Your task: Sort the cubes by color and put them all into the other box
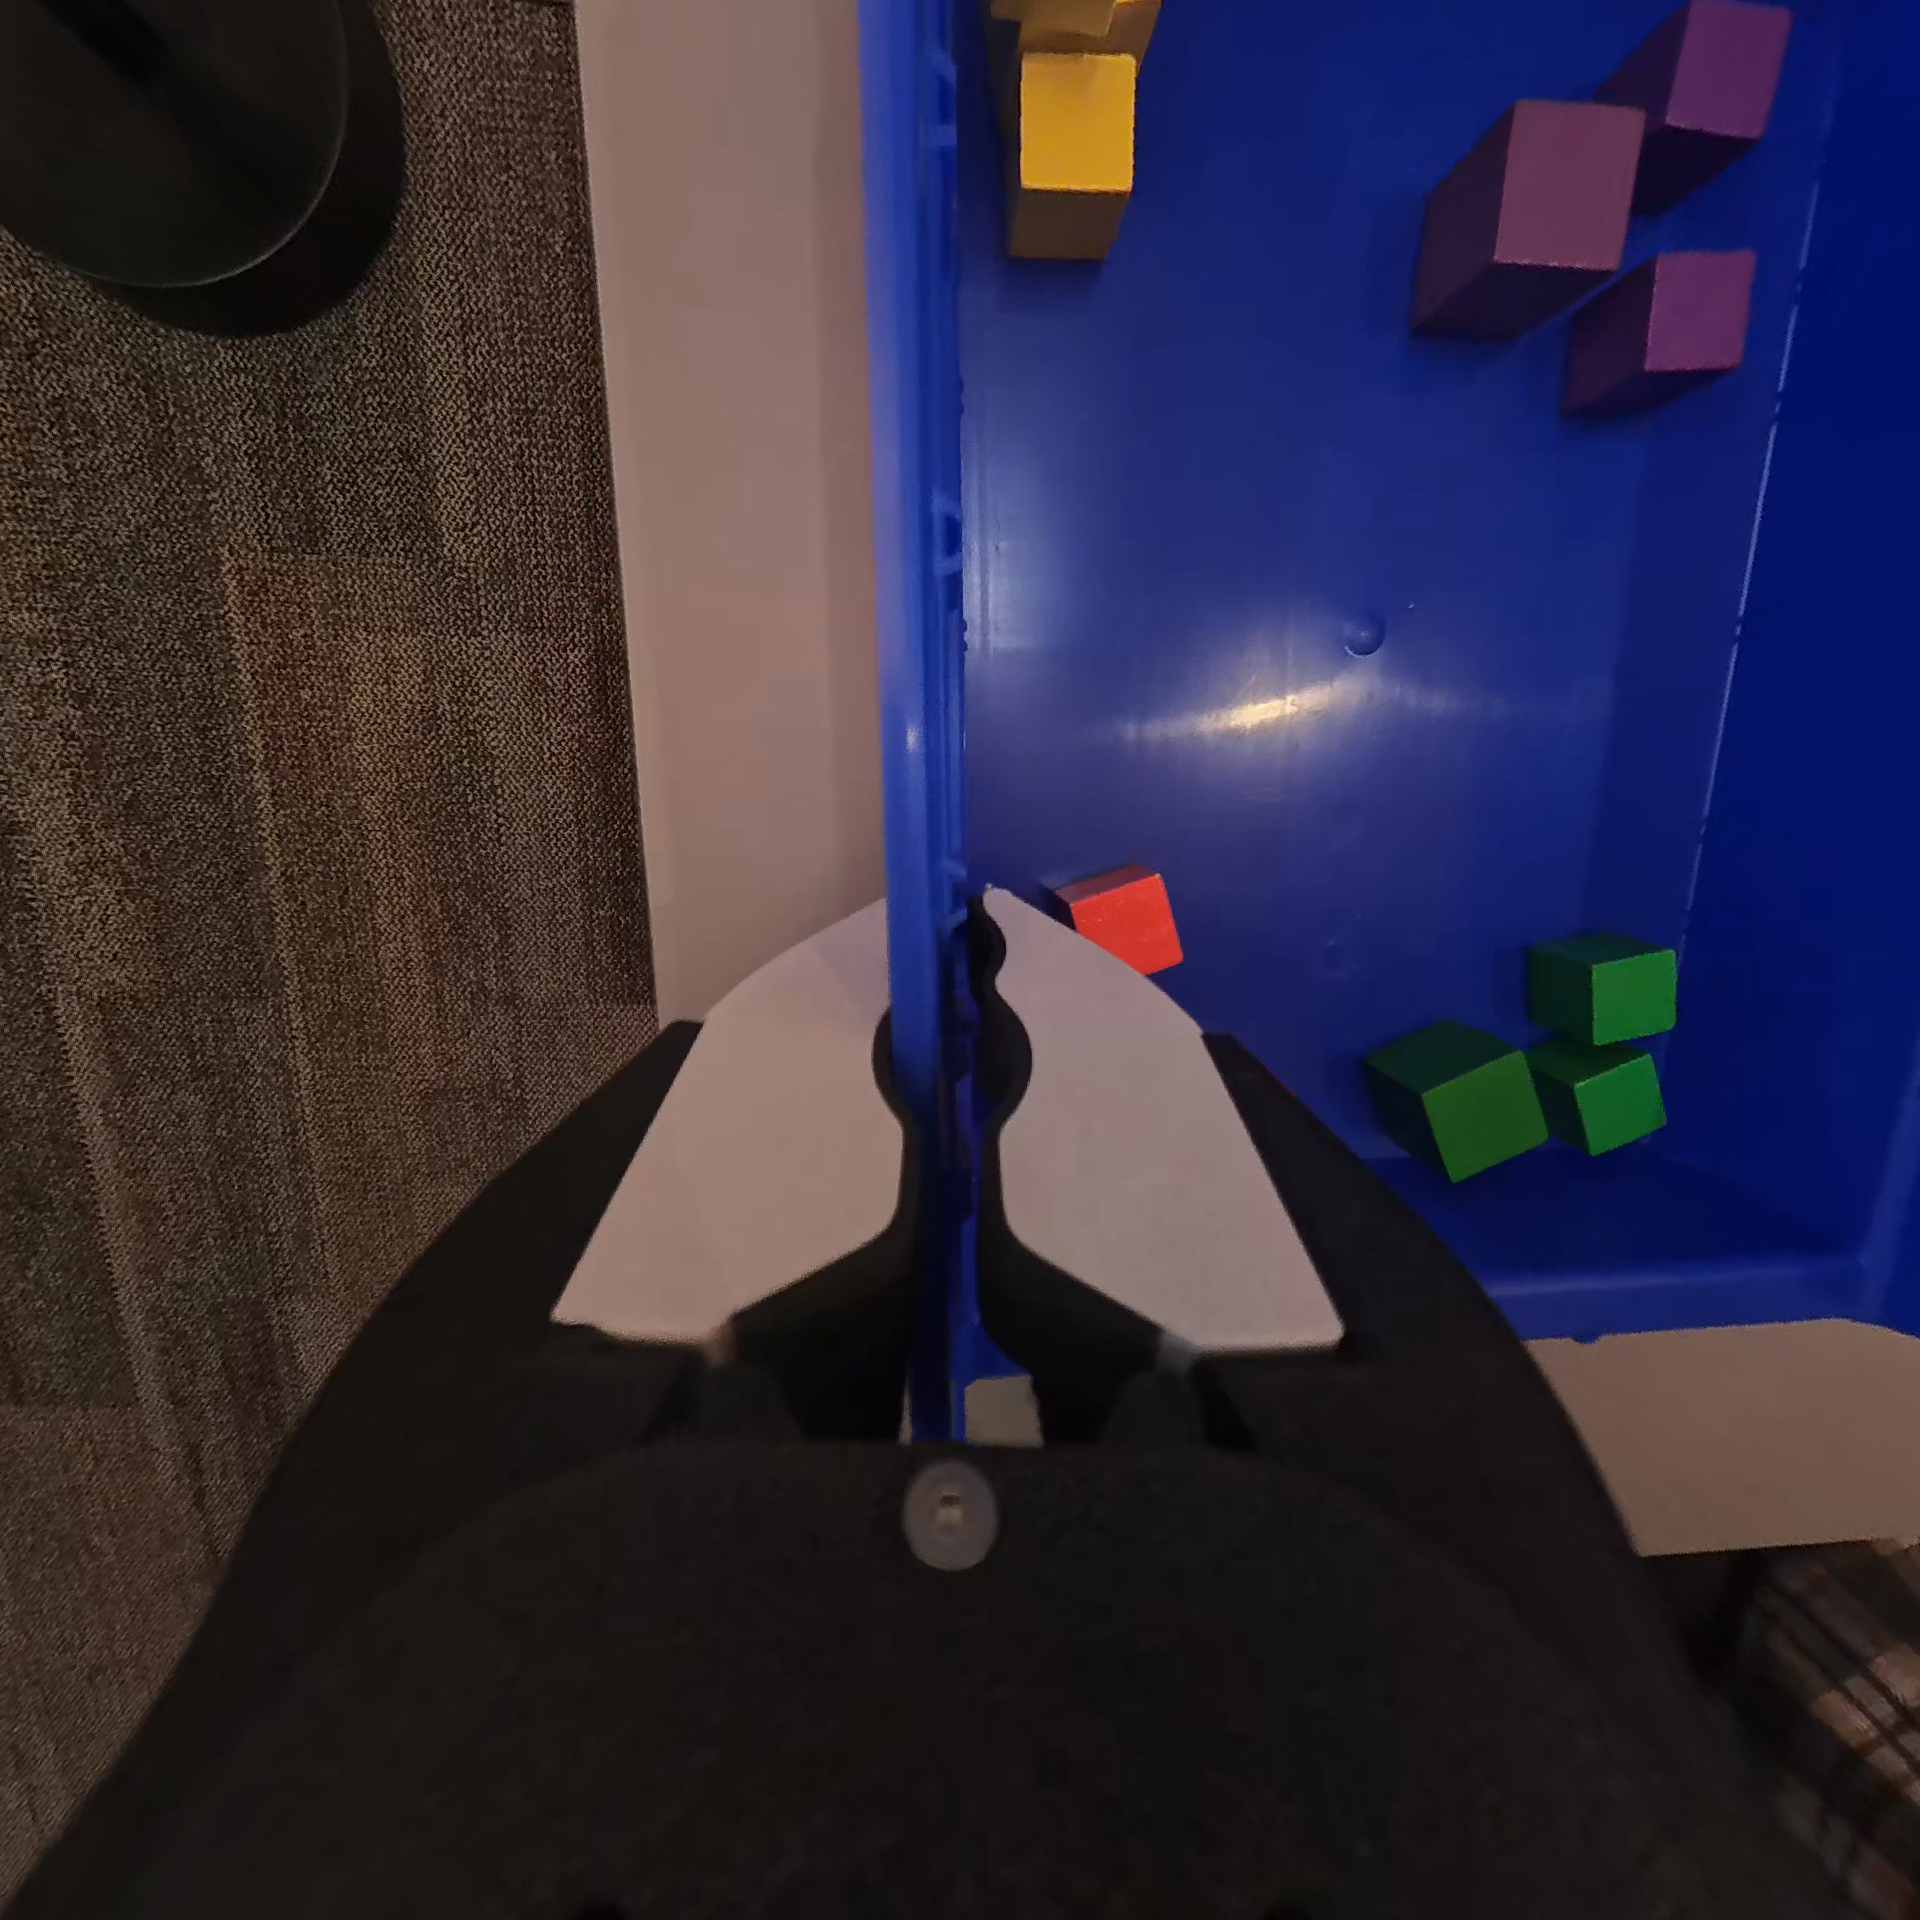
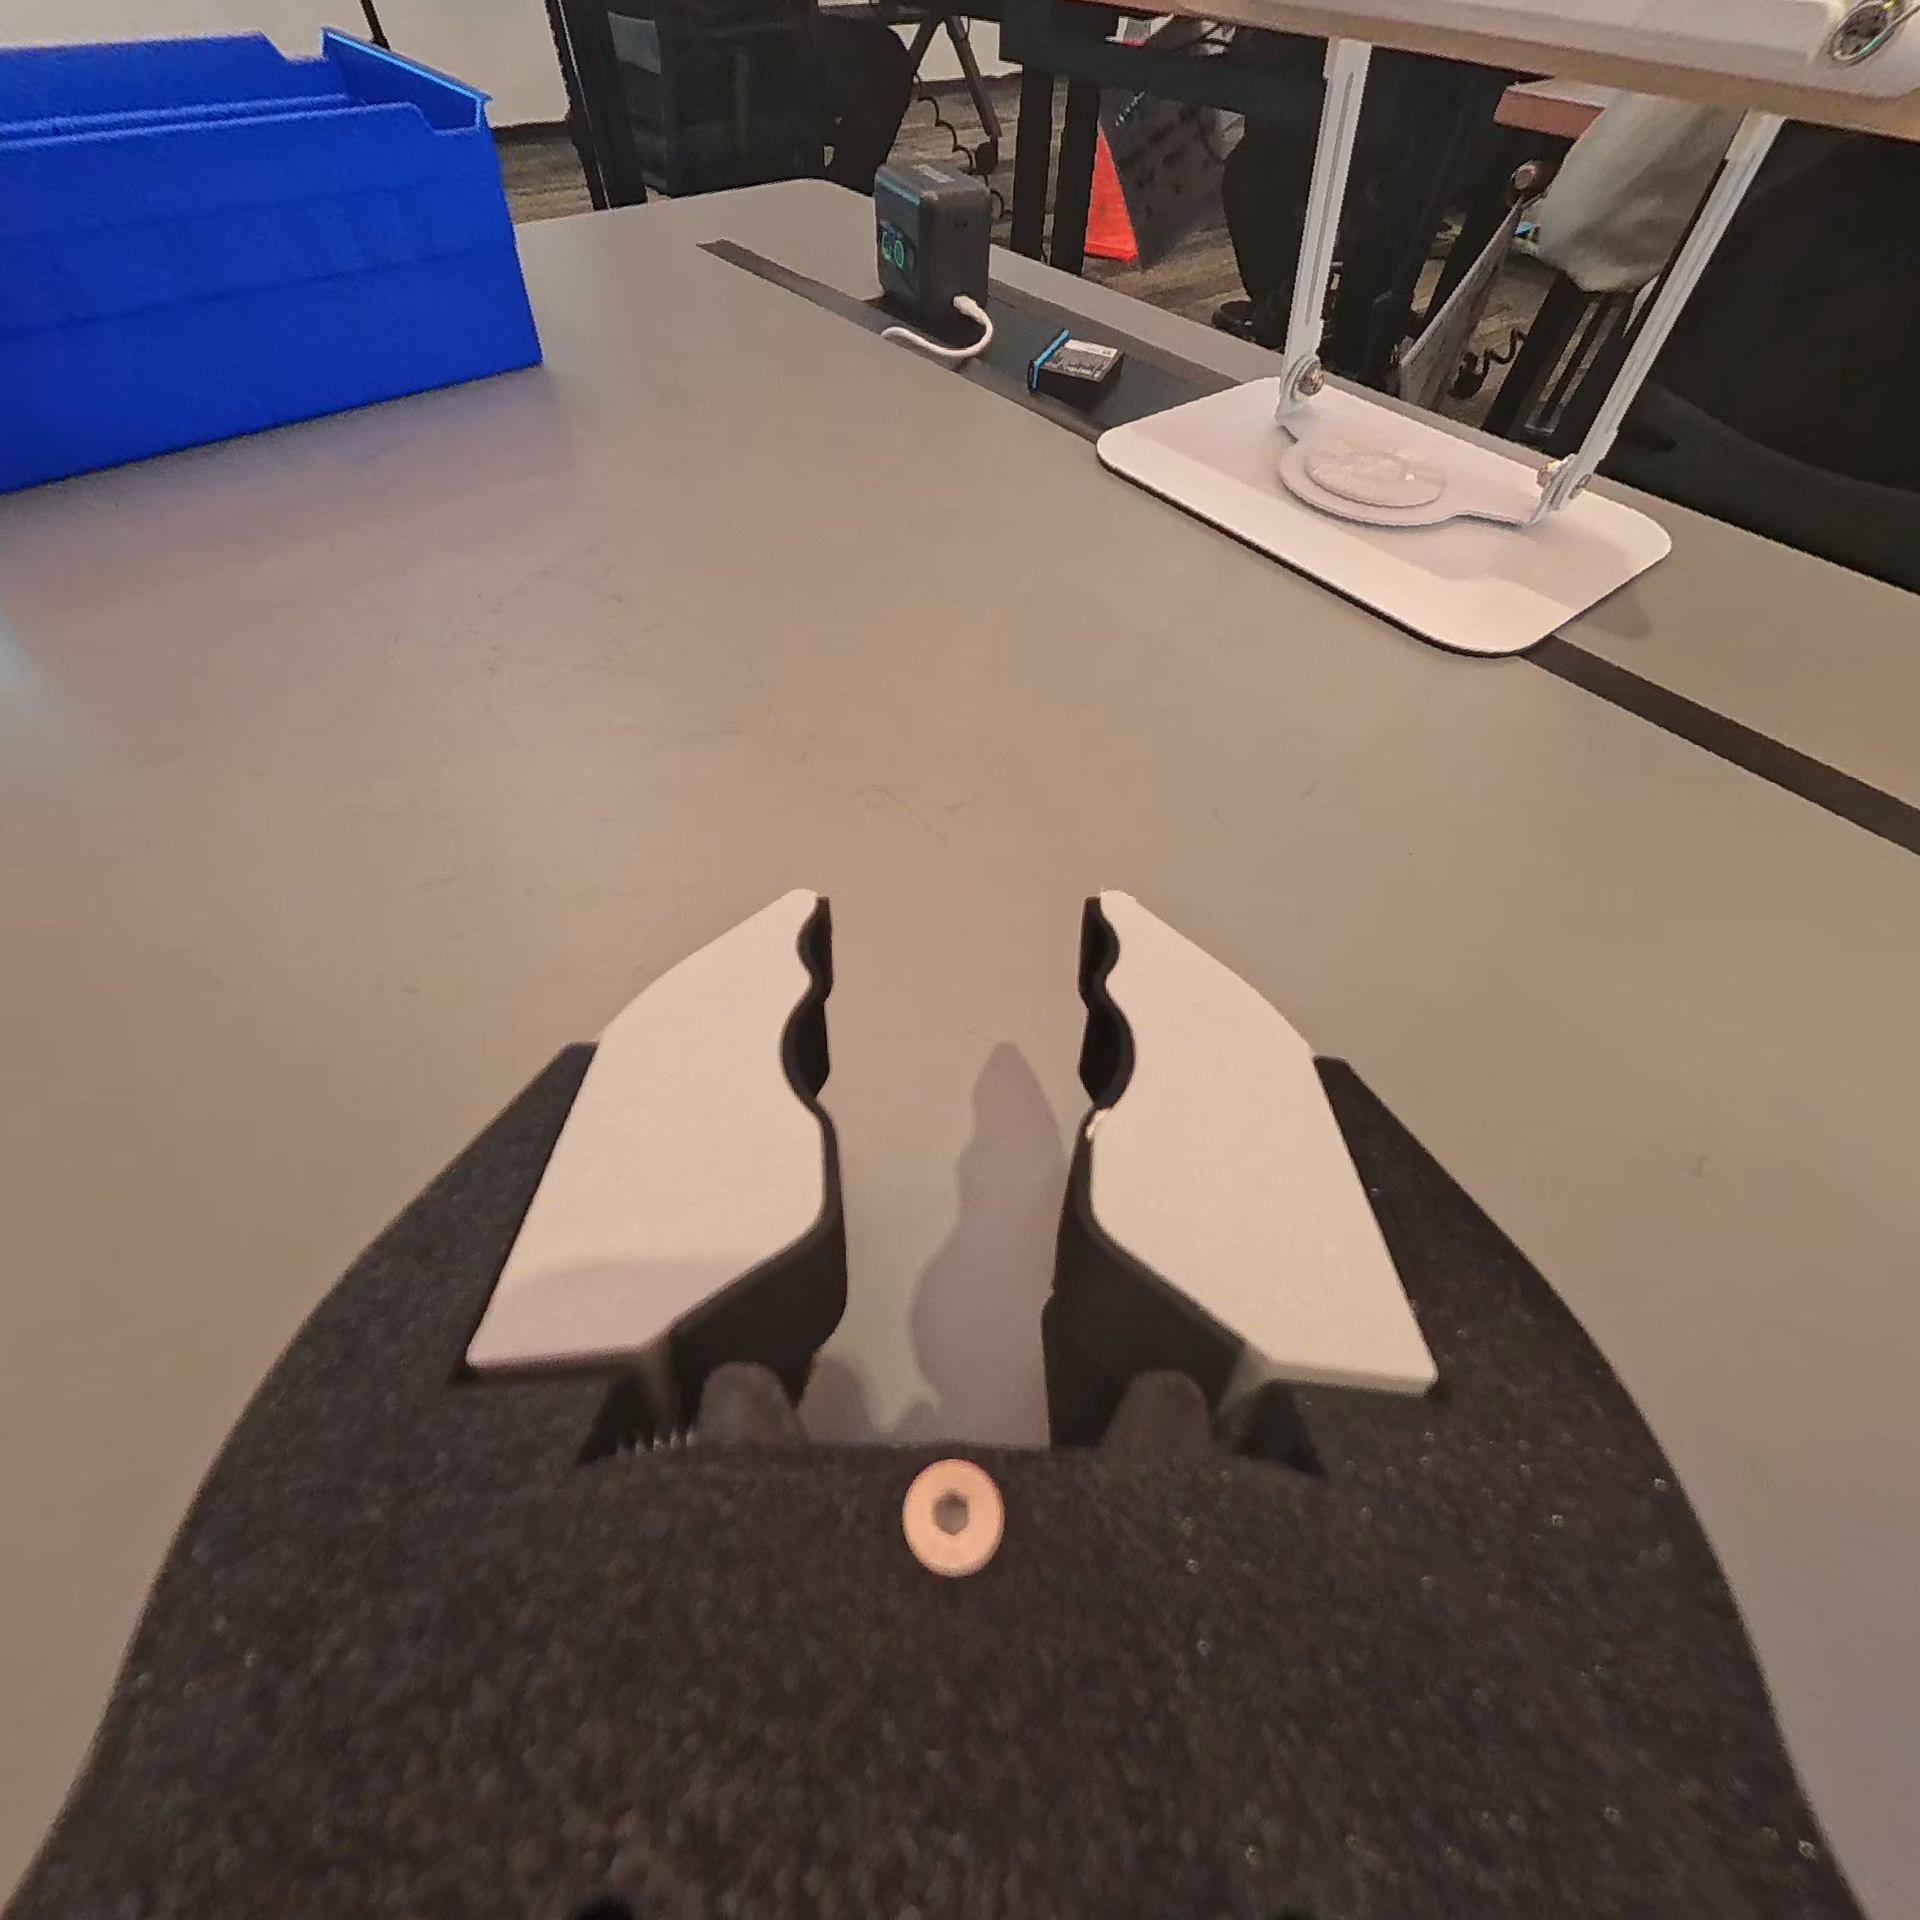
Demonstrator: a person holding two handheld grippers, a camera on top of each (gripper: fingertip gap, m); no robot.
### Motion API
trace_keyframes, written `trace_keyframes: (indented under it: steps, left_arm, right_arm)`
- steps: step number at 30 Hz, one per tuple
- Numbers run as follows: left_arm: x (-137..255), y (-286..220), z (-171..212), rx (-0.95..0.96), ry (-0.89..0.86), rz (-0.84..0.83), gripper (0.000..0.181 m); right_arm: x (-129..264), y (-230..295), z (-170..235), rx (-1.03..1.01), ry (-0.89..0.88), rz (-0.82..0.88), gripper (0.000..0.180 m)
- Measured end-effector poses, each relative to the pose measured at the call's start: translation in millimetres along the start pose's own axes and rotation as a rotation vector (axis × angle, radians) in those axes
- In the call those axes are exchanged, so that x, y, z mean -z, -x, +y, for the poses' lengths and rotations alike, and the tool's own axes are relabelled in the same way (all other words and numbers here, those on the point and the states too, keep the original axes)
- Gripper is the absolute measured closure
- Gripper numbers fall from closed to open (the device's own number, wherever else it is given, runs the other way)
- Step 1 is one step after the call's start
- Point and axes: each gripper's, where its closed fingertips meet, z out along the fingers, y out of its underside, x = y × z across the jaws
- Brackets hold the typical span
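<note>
Left wrist view: left gripper (image 1: 940, 935) closed down on the left wall of the blue box (image 1: 914, 582), one finger outside, one inside, wall pinched between.
Grip axis: wall runs straight ahead along the fingers, so box's long side lines up with the gripper.
Nearest cube: red cube (image 1: 1124, 921) just beside the inner fingertip, on the box floor, apart from the wall.
Right of fingers: three green cubes (image 1: 1496, 1091) clustered near the close end.
Far ahead, right: three purple cubes (image 1: 1558, 187) grouped.
Far ahead, along the wall: yellow cubes (image 1: 1075, 125), stacked or leaning; count unclear.
Left of box: pale table (image 1: 727, 520), then carpet (image 1: 291, 727).
Right wrist view: right gripper (image 2: 956, 914) spread partway, nothing between the fingers, low over the bare grey table.
Second box: blue box (image 2: 239, 270) far ahead to the left; contents hidden.
Beyond, right: white stand (image 2: 1392, 499), small charger (image 2: 930, 239).
Deciding relation: cubes lie to the right of the left fingers, inside the gripped box; left gripper nearer, right well apart.
Likely step: steadying or shifting the box by its wall.
</note>
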Motion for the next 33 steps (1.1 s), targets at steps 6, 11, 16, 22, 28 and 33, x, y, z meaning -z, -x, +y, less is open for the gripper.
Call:
trace_keyframes:
  steps: [6,11,16,22,28,33]
  left_arm:
    - [0,5,-2,-0.002,0.008,-0.016,0.174]
    - [0,7,-2,-0.005,0.009,-0.029,0.173]
    - [-1,9,-3,0.002,0.008,-0.041,0.172]
    - [2,13,-4,-0.032,-0.017,-0.114,0.164]
    - [15,10,-14,-0.036,-0.117,-0.149,0.133]
    - [50,0,-26,-0.052,-0.271,-0.209,0.115]
  right_arm:
    - [1,-1,0,-0.004,-0.001,0.002,0.135]
    - [1,0,-1,0.000,-0.001,0.002,0.135]
    - [1,0,-1,-0.001,-0.001,0.002,0.135]
    - [0,1,0,0.001,0.004,-0.001,0.135]
    - [3,0,-4,0.010,-0.011,0.006,0.135]
    - [3,2,-5,0.018,-0.009,0.004,0.134]
